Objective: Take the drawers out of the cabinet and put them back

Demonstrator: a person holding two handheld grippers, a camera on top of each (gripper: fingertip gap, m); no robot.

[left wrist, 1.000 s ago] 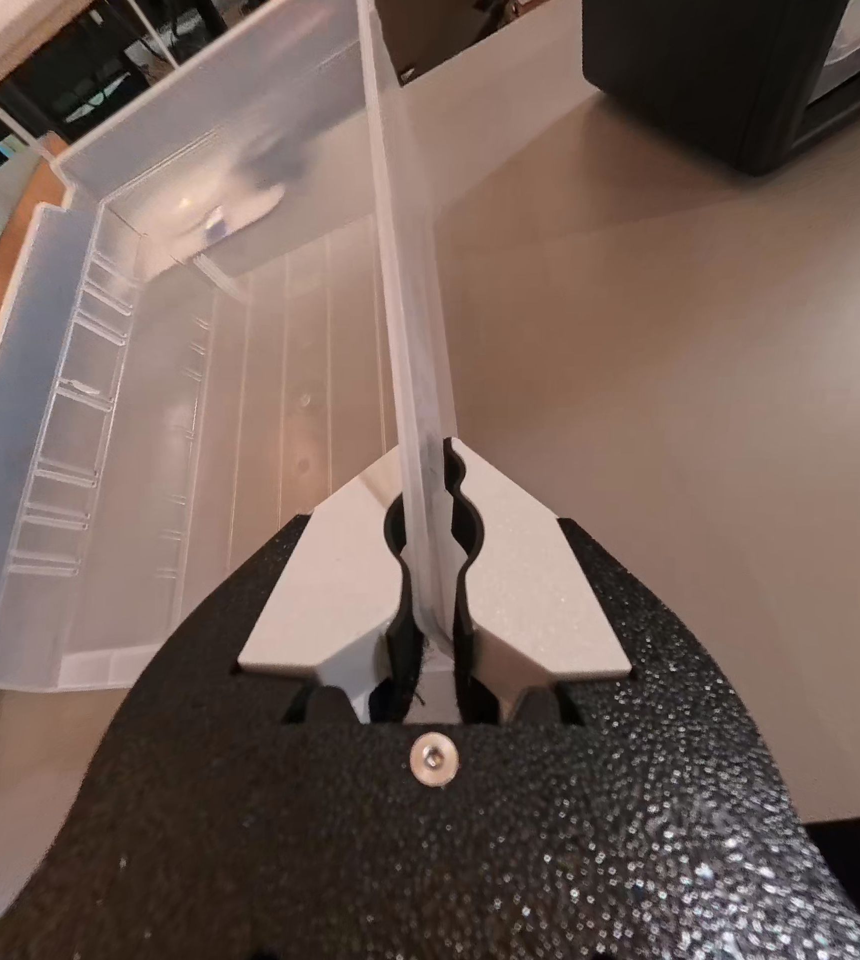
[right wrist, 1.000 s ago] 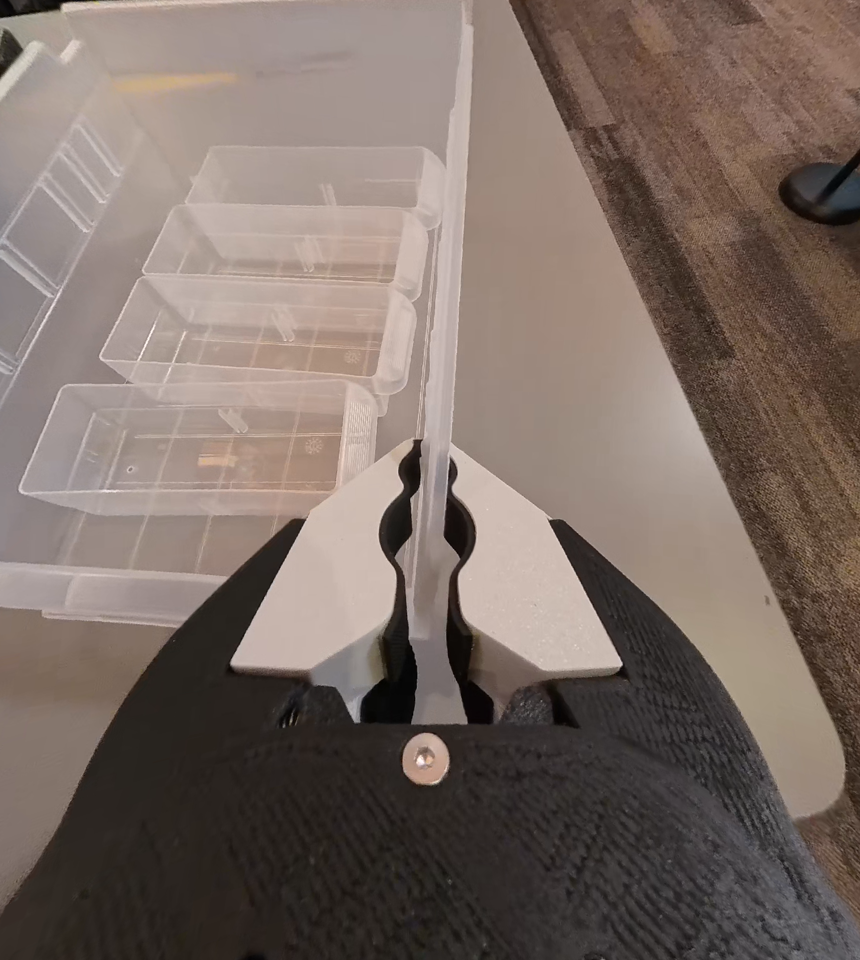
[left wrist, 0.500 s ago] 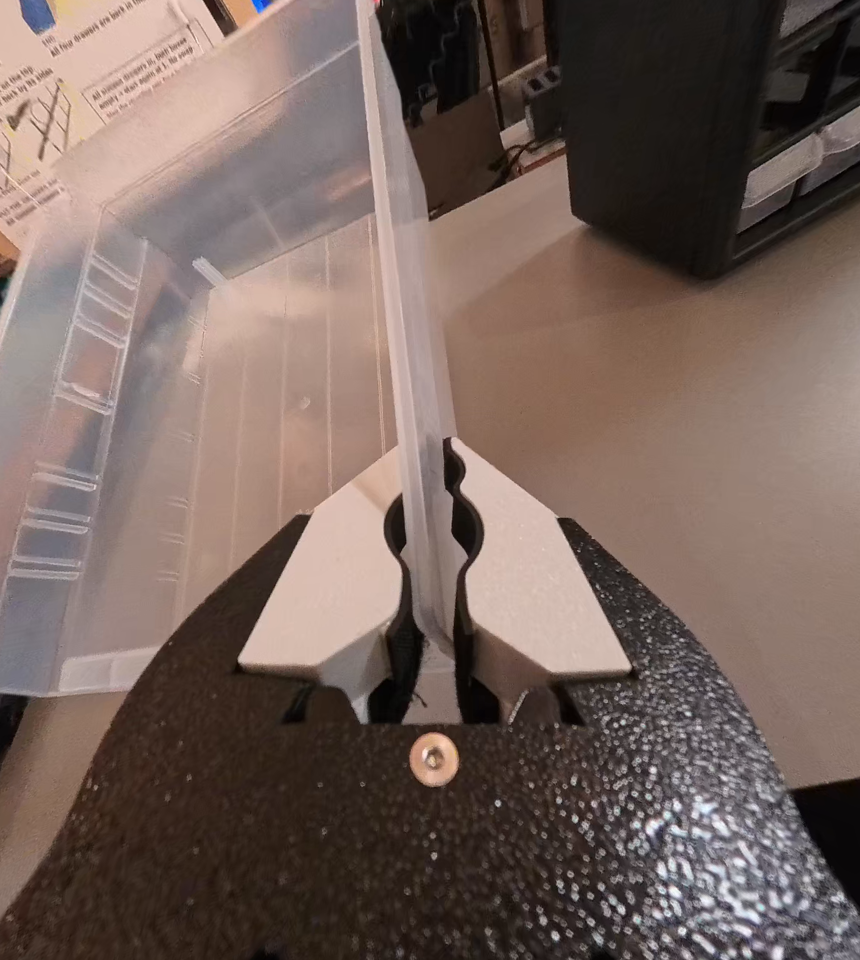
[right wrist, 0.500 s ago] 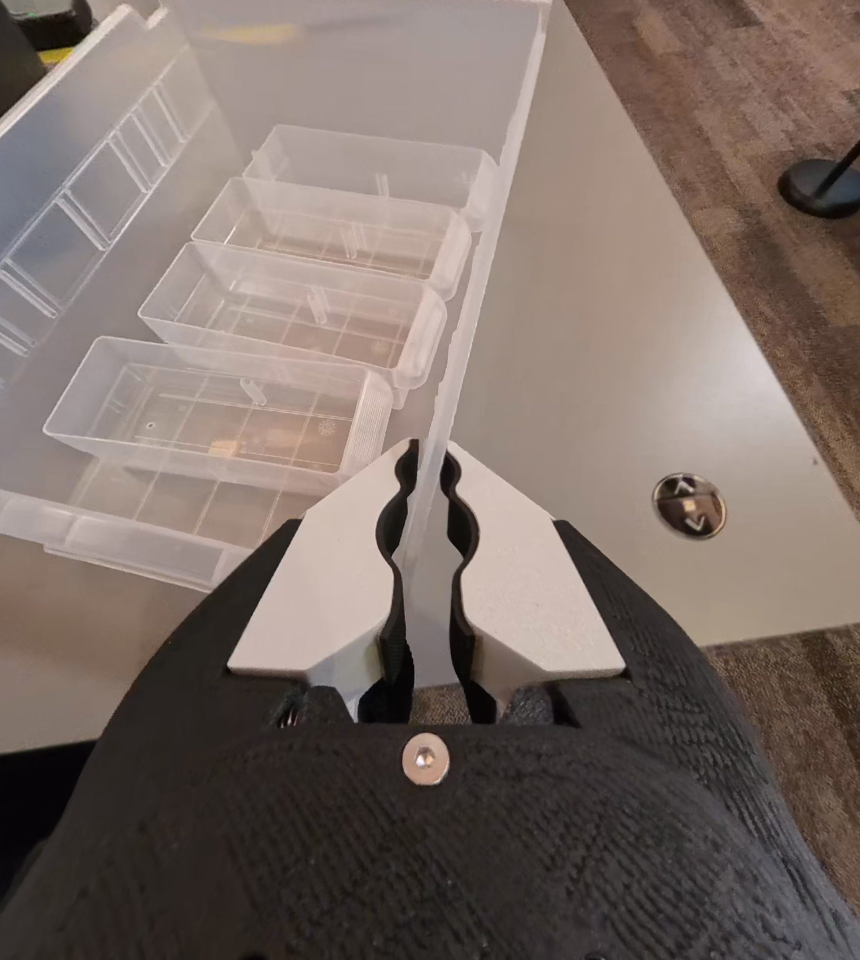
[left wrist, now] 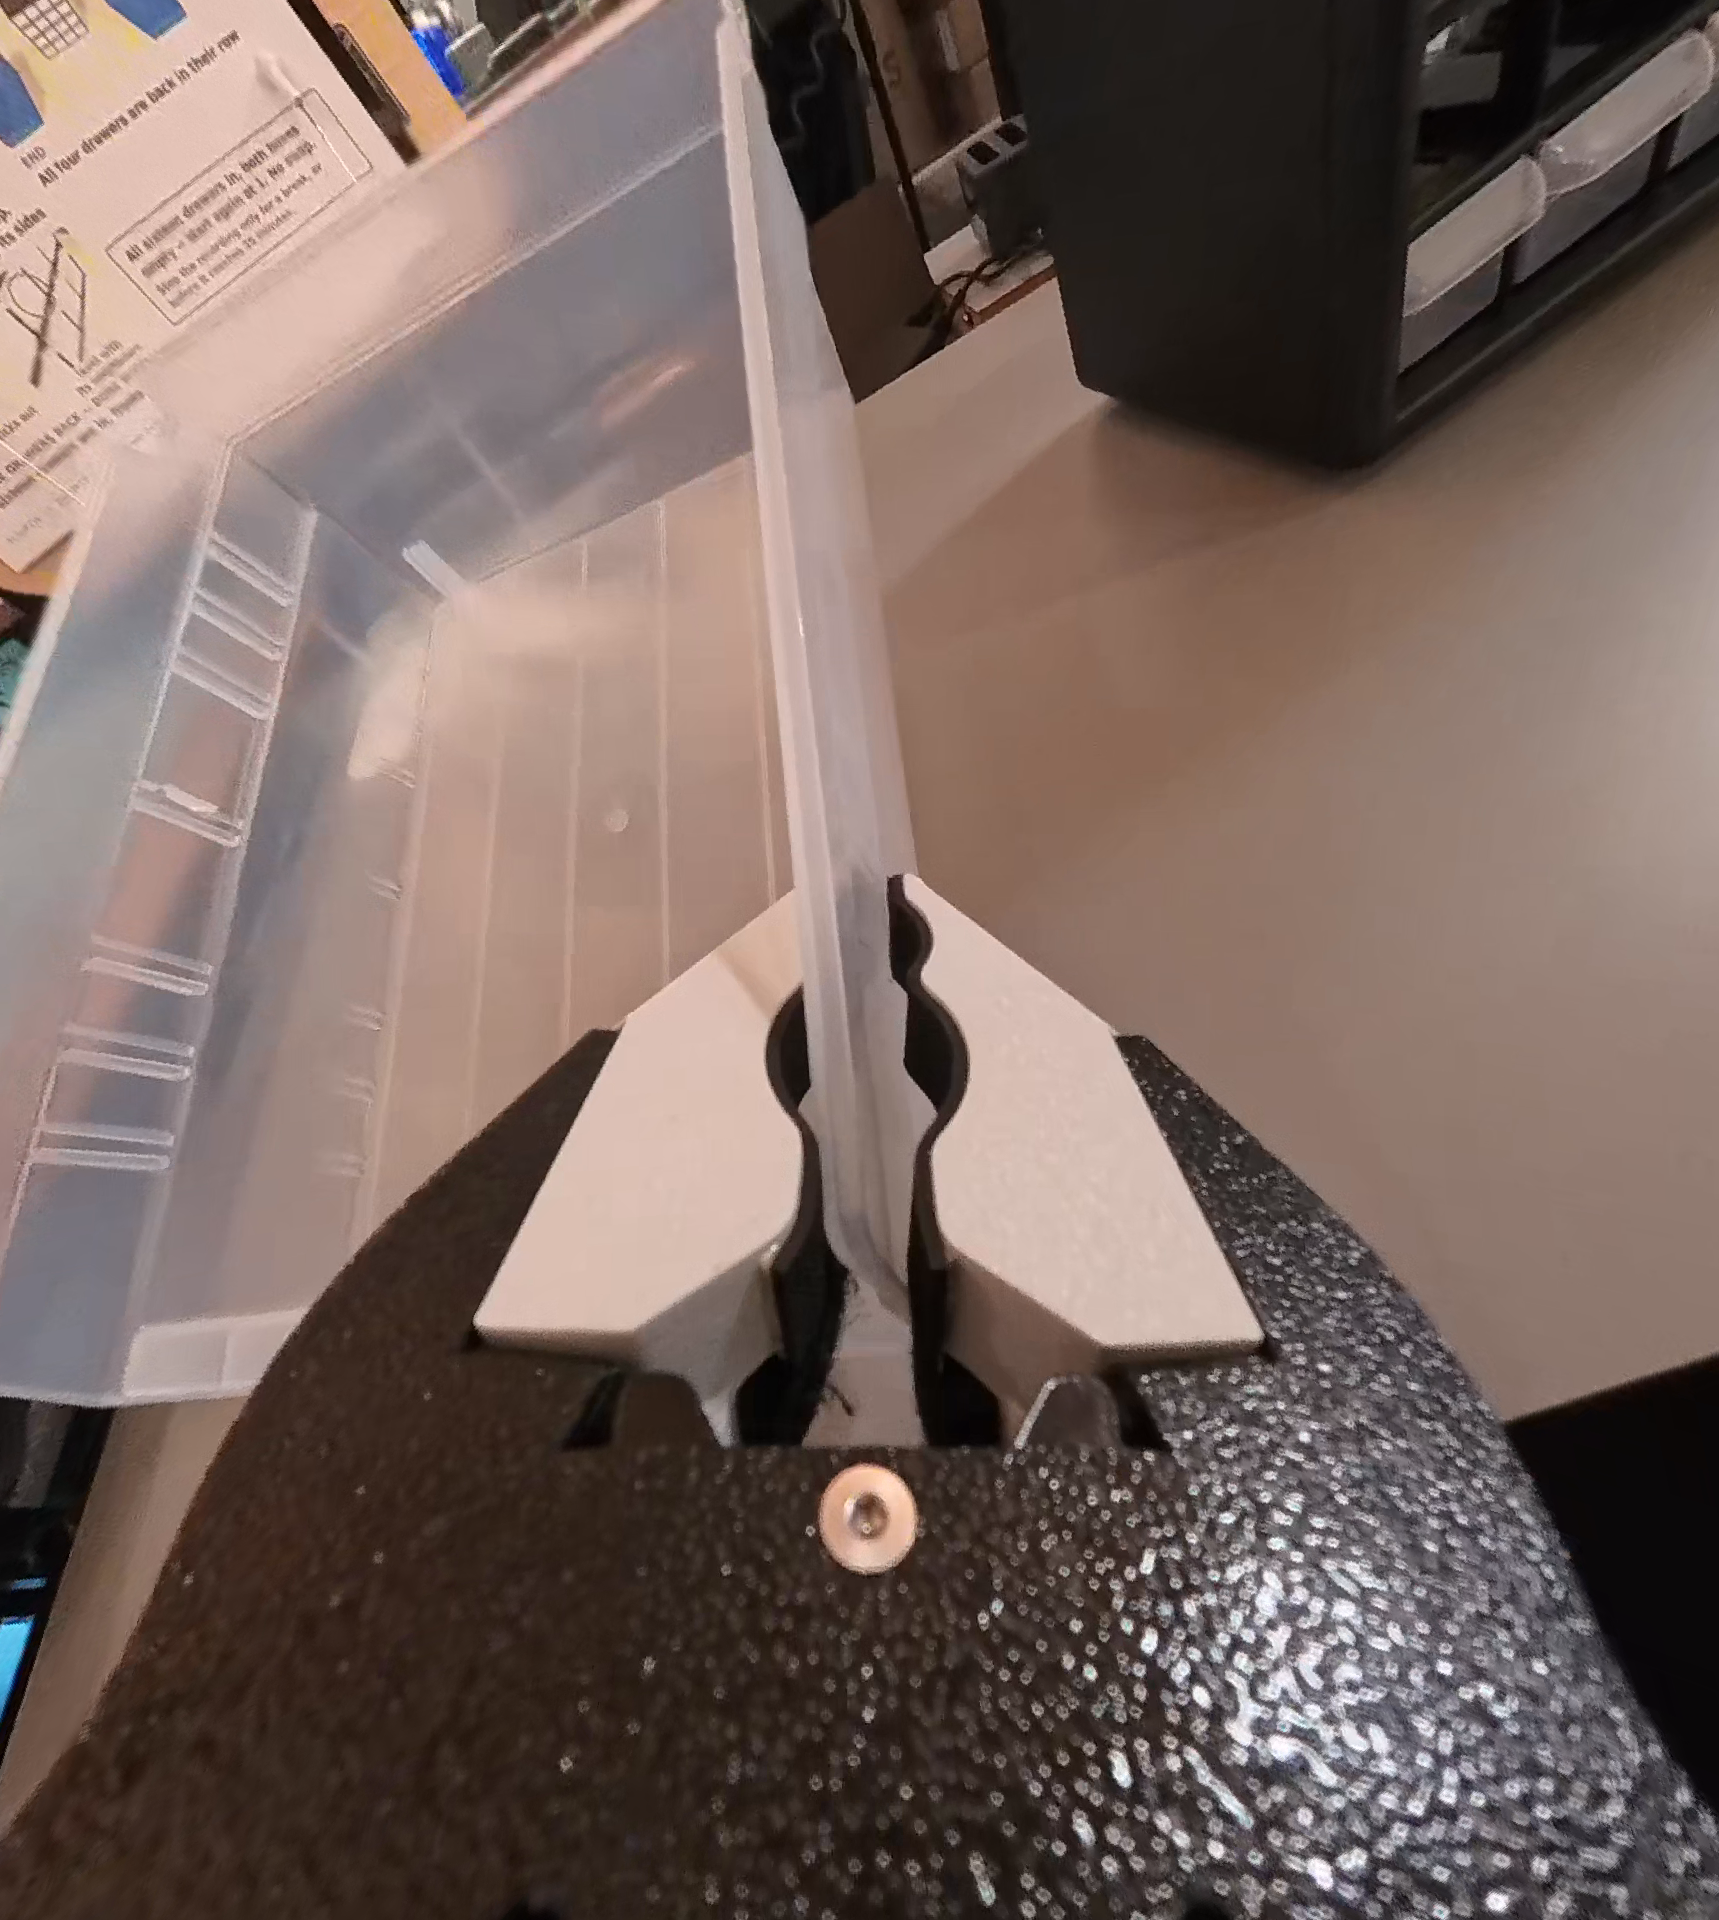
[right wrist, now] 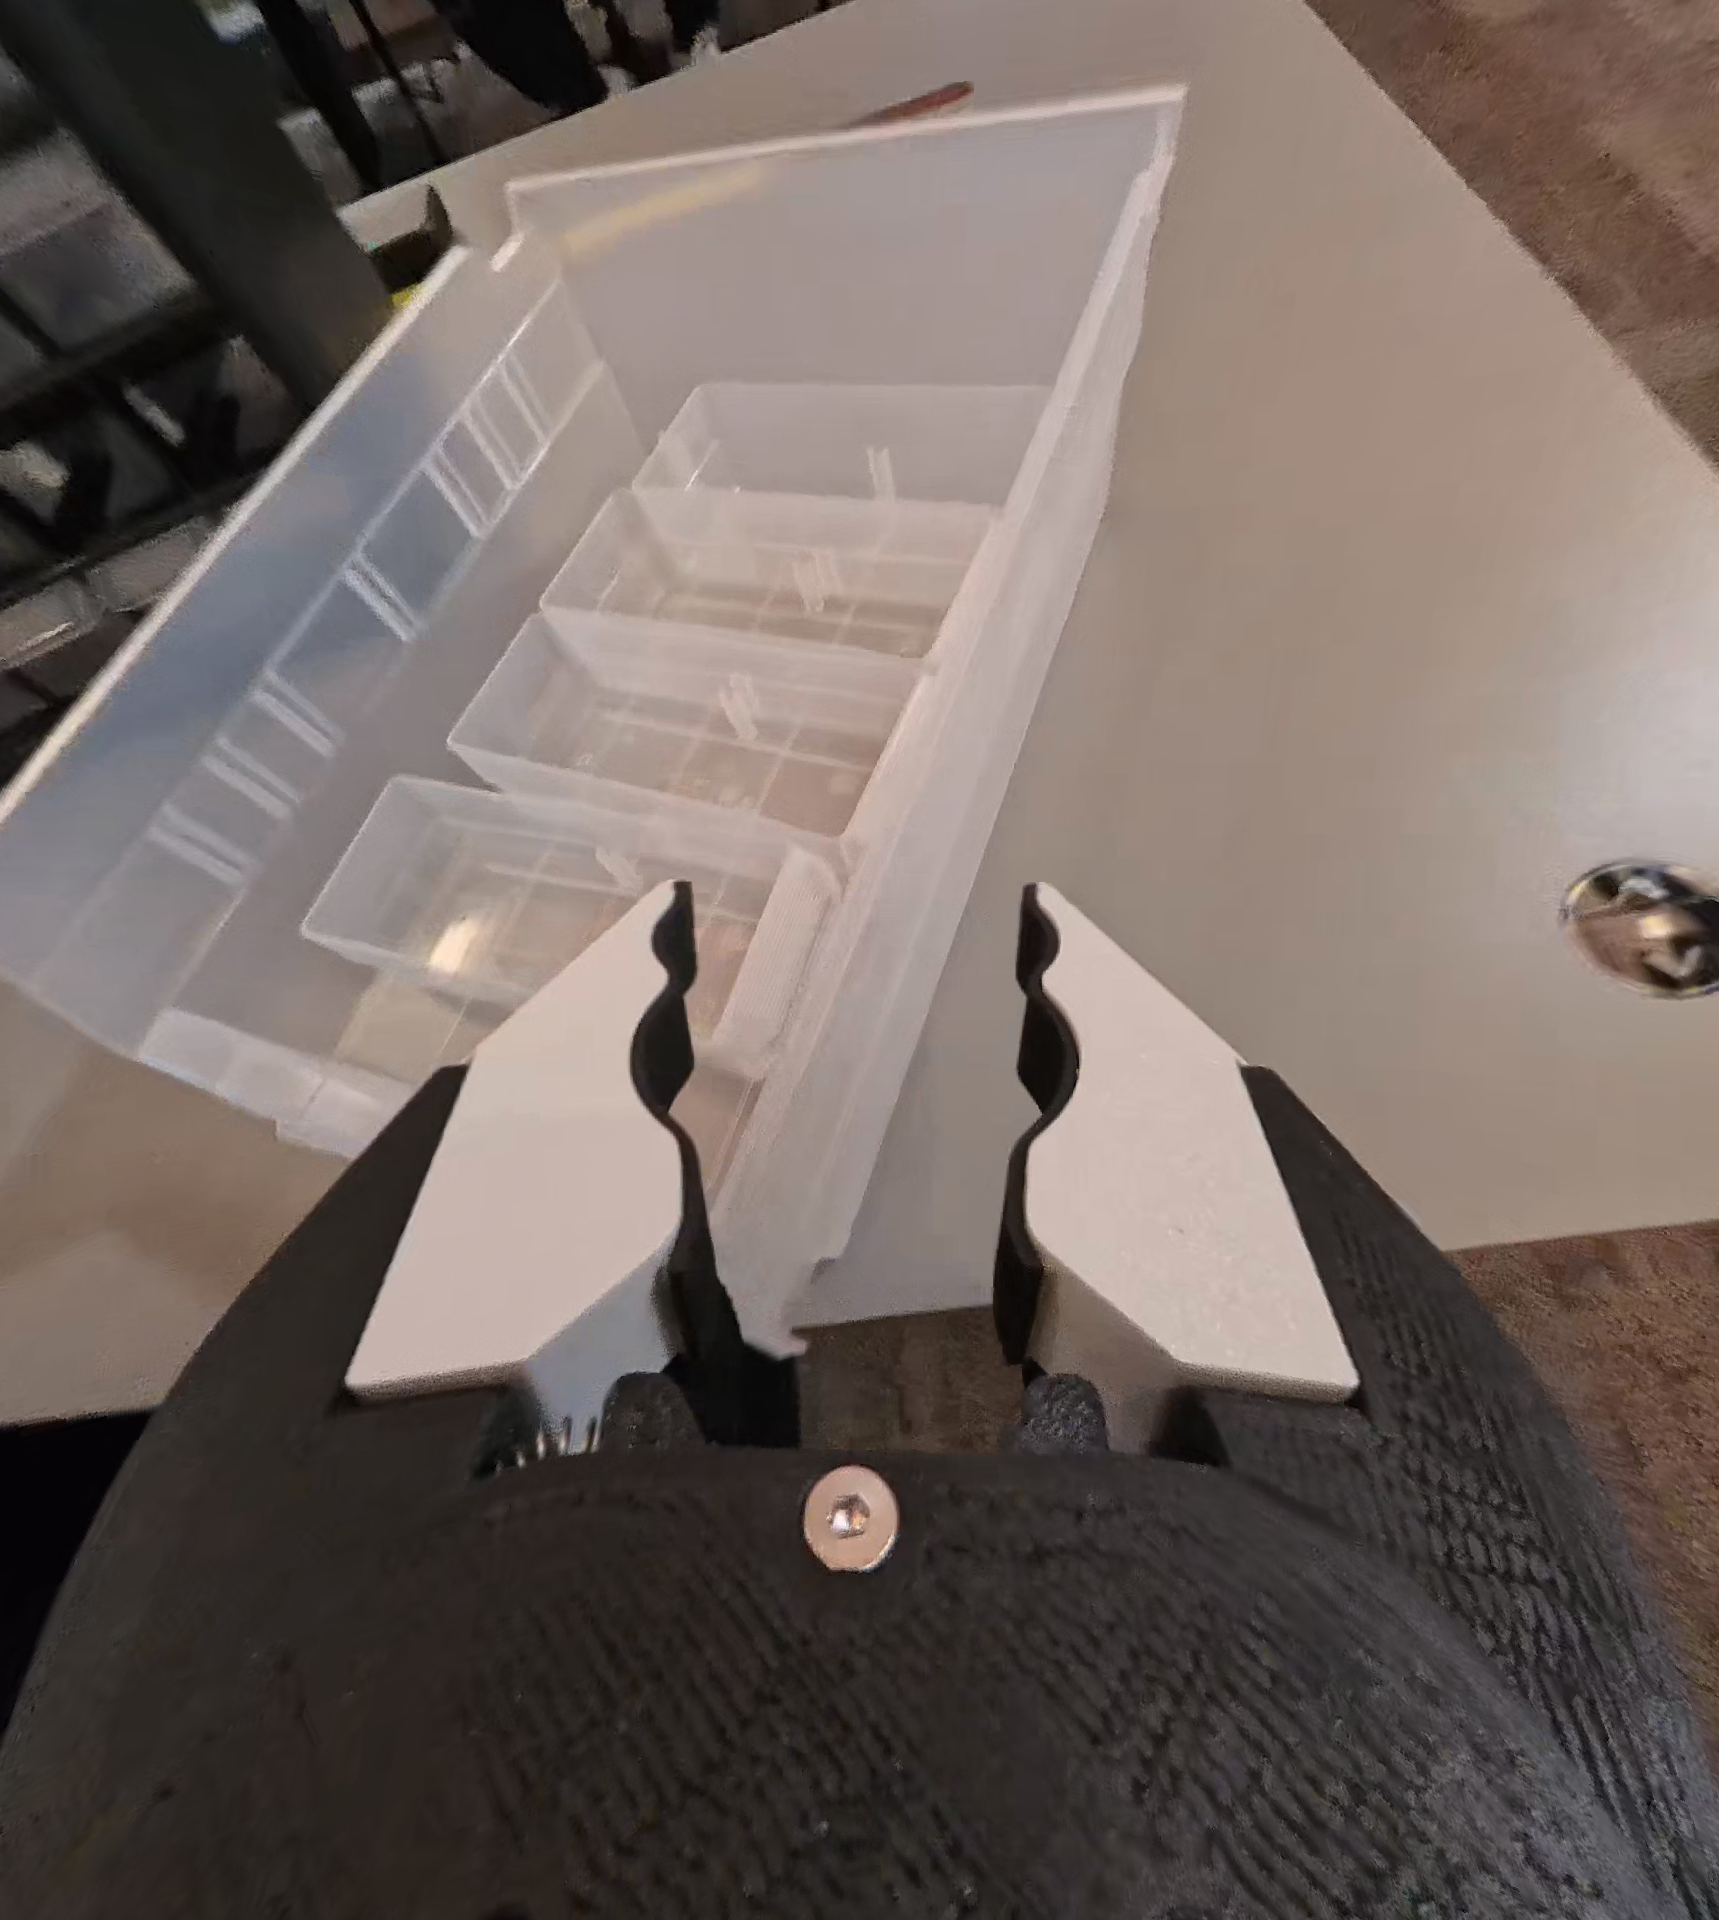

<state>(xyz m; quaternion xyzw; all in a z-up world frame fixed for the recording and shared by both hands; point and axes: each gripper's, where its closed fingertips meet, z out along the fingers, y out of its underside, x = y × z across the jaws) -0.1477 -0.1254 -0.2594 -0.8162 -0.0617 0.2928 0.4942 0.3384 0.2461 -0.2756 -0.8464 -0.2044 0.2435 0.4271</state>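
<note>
My left gripper [left wrist: 850, 904] is shut on the right wall [left wrist: 782, 520] of an empty translucent bin [left wrist: 159, 831] and holds it tilted above the table. The black cabinet [left wrist: 1250, 260] with small clear drawers stands at the back right. My right gripper [right wrist: 855, 894] is open. The near end of the right wall [right wrist: 1021, 665] of a translucent bin [right wrist: 242, 707] lies between its jaws, close to the left finger. This bin rests on the table and holds several small clear drawers [right wrist: 689, 717] side by side.
The beige table [right wrist: 1354, 623] has a round metal fitting [right wrist: 1655, 930] near its right edge, with brown carpet [right wrist: 1613, 156] beyond. The cabinet also shows, blurred, at the top left of the right wrist view [right wrist: 55, 364]. A printed sheet [left wrist: 107, 208] stands behind the left bin.
My right gripper has opened and let go of the bin wall, and drawn back a little. My left gripper has kept its grip and tilted up, bringing the cabinet more into view.
</note>
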